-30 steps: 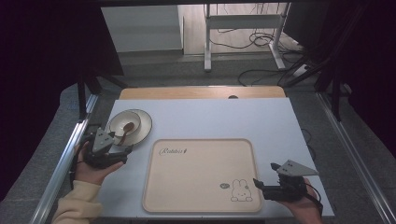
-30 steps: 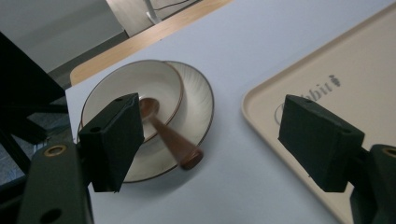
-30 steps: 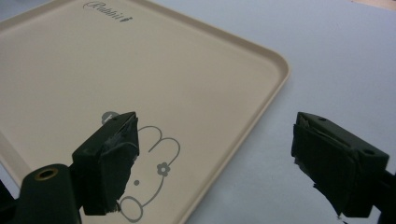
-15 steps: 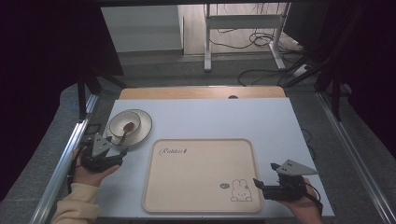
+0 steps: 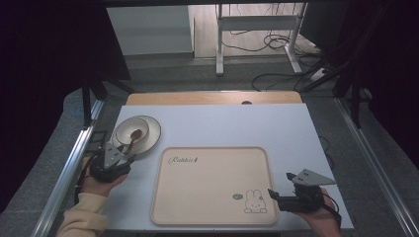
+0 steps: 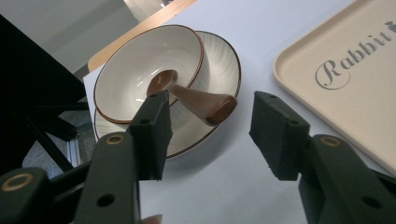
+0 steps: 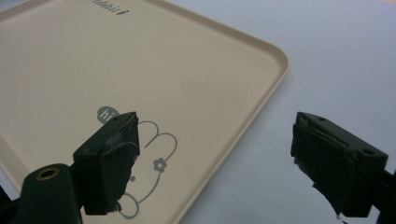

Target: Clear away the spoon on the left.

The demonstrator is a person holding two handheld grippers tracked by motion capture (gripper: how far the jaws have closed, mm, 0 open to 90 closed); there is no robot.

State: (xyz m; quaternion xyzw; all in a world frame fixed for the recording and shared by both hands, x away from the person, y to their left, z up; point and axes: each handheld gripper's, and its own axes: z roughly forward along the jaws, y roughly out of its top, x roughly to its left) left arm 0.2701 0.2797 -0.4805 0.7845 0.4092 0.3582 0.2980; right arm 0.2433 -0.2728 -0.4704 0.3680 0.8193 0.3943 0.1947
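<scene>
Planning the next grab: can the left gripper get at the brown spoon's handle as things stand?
Probably yes. The left gripper, jaws just closing, has the spoon handle end jutting over the bowl rim right before it, nothing between.

Beige rabbit tray [image 5: 212, 187] mid-table; desk frame [image 5: 257, 22], floor cables [image 5: 276, 79] behind.

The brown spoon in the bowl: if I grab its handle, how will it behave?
The glossy brown spoon looks stiff but probably slippery. Its handle overhangs the white brown-rimmed bowl's rim, so it may pivot or slide. The left gripper, jaws just been closing, hasn't touched it.
</scene>
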